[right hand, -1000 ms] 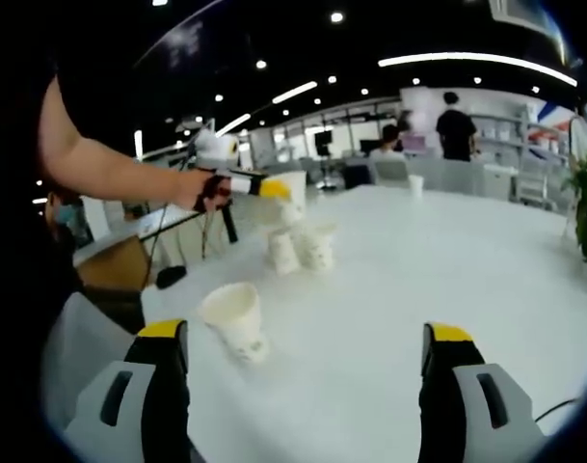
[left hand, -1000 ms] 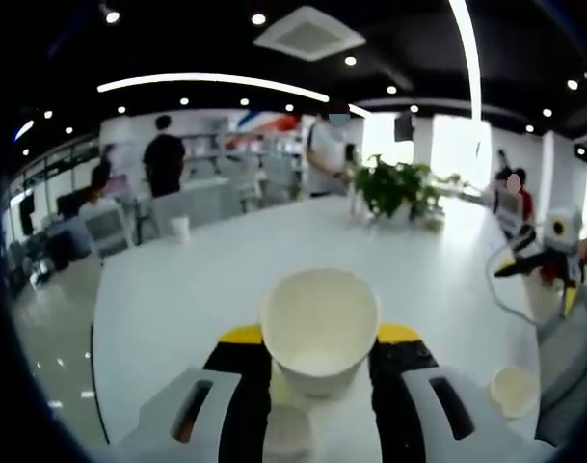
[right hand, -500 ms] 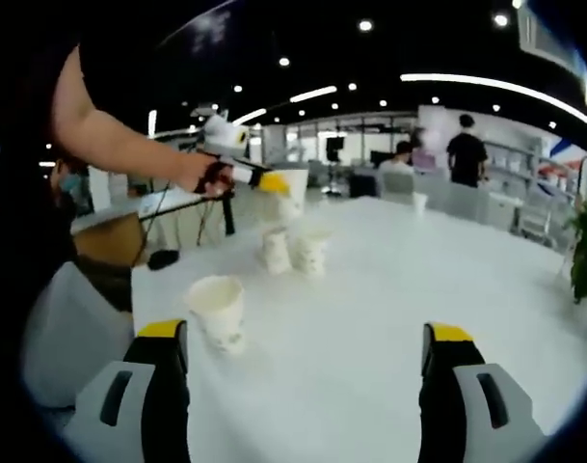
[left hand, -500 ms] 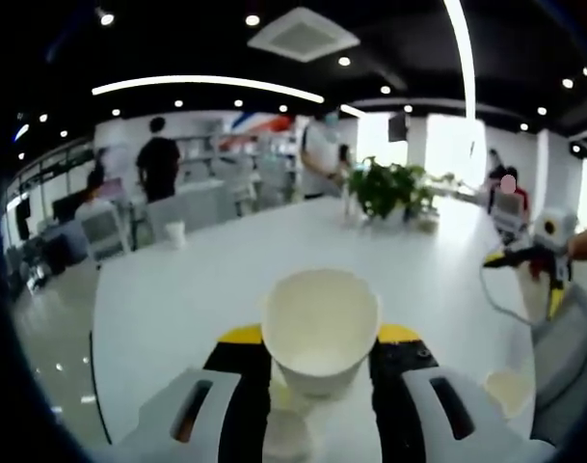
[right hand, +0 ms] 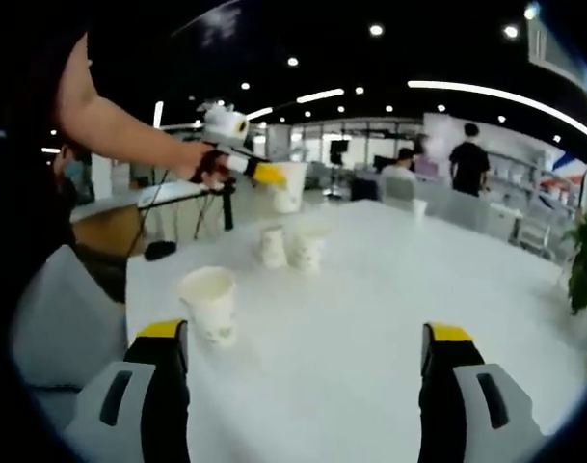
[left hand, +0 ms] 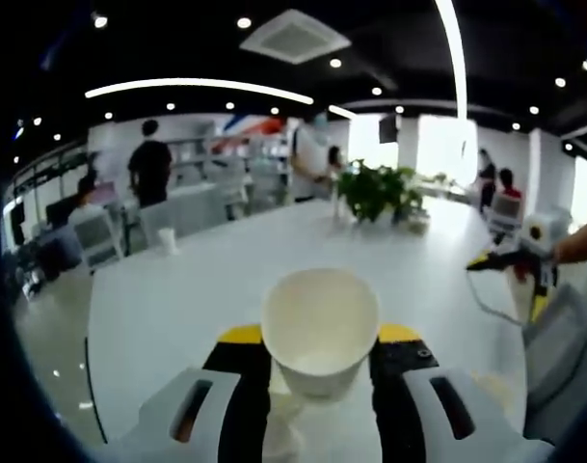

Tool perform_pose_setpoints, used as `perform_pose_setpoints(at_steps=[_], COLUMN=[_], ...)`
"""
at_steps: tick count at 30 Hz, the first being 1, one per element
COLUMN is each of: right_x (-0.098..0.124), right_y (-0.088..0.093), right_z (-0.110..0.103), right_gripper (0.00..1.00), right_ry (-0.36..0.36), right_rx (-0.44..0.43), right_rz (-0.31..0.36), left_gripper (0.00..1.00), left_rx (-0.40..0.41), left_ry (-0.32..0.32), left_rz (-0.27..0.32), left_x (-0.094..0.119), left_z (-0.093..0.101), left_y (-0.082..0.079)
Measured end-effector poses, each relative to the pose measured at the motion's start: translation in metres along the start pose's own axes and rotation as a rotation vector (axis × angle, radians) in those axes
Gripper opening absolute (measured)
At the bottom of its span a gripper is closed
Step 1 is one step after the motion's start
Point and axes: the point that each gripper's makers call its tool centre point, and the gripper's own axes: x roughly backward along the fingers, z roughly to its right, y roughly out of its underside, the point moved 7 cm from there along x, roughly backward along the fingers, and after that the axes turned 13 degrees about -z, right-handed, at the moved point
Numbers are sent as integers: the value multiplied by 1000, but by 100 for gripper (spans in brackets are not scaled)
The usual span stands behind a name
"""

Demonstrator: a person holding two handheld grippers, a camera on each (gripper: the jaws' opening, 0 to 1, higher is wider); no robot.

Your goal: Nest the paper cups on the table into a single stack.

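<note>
Left gripper pinching a white paper cup between its two jaws, held up above the white table, open mouth facing out. Under the held cup, part of another cup down low between the jaws, blurry. In the right gripper view, same left gripper in a hand, cup lifted in the air over two small cups standing side by side on the table. One more cup standing alone, upright, nearer to the camera and apart from the pair. Far-off cup near the back edge of the table. Right gripper spread wide, nothing between its jaws, hanging over bare table. Right gripper also at the right side of the left gripper view, too small to tell much. Green plant at the far end of the table, people standing behind
</note>
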Motion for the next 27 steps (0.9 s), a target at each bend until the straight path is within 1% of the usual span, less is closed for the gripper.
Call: perform_pose_setpoints(at_steps=[4,8,12,18,27], right_x=[-1,-2,-2,-1,2], right_y=[4,5,4,1,0], right_z=[2,4,4,2,2], right_gripper=[100,100,100,100,100], right_ry=[8,8,5,-4,-5], right_rx=[2,0,-5,-10,-10], right_rz=[-17,-20,-13,-2,4], left_gripper=[38,38,38,38,38], left_rx=[-5,-7,-14,-23,-31], left_ry=[4,6,5,14,30], left_rz=[4,7,9,16,28], left_x=[2,4,6,8,11], left_z=[2,6,9,14,30], left_y=[-2,-2,-2,-7,-9])
